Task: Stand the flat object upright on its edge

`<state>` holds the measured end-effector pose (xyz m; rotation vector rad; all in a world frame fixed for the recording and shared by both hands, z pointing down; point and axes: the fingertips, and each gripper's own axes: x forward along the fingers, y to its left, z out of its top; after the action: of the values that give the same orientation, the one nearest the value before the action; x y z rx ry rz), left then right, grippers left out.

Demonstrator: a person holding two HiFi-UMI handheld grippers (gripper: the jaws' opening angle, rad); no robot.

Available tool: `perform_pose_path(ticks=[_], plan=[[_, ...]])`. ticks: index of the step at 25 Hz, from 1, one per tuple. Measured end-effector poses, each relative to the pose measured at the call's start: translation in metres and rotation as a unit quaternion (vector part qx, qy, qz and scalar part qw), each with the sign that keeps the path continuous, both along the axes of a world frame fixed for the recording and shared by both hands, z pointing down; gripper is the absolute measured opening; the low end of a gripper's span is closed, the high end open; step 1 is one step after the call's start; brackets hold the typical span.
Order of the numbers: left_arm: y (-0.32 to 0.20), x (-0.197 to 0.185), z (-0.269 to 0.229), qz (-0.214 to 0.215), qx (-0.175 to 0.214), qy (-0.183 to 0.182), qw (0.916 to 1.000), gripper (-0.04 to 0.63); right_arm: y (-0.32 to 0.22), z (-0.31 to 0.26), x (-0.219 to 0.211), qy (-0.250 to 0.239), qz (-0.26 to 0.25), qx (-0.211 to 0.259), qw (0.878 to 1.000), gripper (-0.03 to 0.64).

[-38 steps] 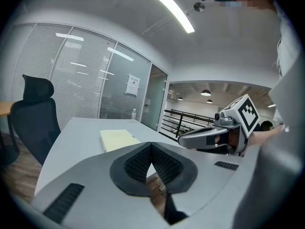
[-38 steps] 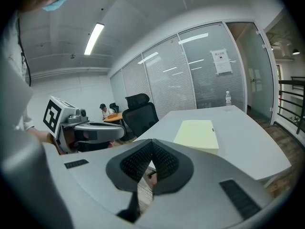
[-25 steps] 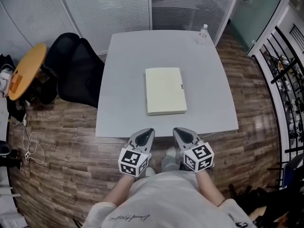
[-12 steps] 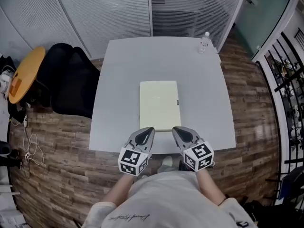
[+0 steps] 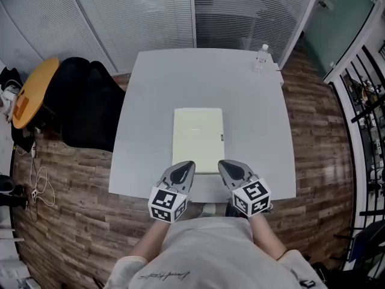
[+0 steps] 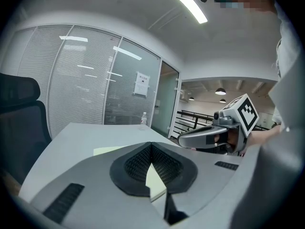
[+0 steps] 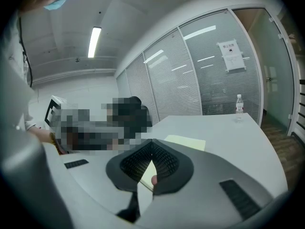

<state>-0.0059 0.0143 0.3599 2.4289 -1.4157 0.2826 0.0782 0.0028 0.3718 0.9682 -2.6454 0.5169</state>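
Note:
A pale yellow flat book [image 5: 198,138] lies flat on the grey table [image 5: 144,113], its near edge close to the table's front edge. My left gripper [image 5: 186,165] hovers at the book's near left corner, jaws shut with nothing between them. My right gripper [image 5: 223,164] hovers at the near right corner, also shut and empty. In the left gripper view the book [image 6: 108,150] shows beyond the closed left gripper [image 6: 151,147], with the other gripper's marker cube [image 6: 244,114] to the right. In the right gripper view the book [image 7: 187,141] lies past the shut right gripper [image 7: 152,144].
A clear water bottle [image 5: 261,56] stands at the table's far right corner. A black office chair [image 5: 81,104] and a round wooden side table [image 5: 33,89] sit to the left. Glass partitions with blinds close the far side. A railing [image 5: 367,101] runs along the right.
Both grippers have come forward from short of the table's front edge to over it, reaching the book's near edge. The jaws stayed shut.

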Motion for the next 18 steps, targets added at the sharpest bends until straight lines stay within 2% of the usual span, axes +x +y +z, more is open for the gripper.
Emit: perform_pose_path(ticks=[7,18], plan=[[-0.007,-0.006,-0.004,0.007,0.002,0.002,1.0,0.012,-0.006,-0.002,-0.007,-0.004,0.005,-0.003,1.0,0.025],[-0.021,-0.026,-0.008,0.038,0.002,0.004,0.9993,0.011,-0.014,-0.002,-0.021,-0.006,0.042,-0.008,0.999,0.025]])
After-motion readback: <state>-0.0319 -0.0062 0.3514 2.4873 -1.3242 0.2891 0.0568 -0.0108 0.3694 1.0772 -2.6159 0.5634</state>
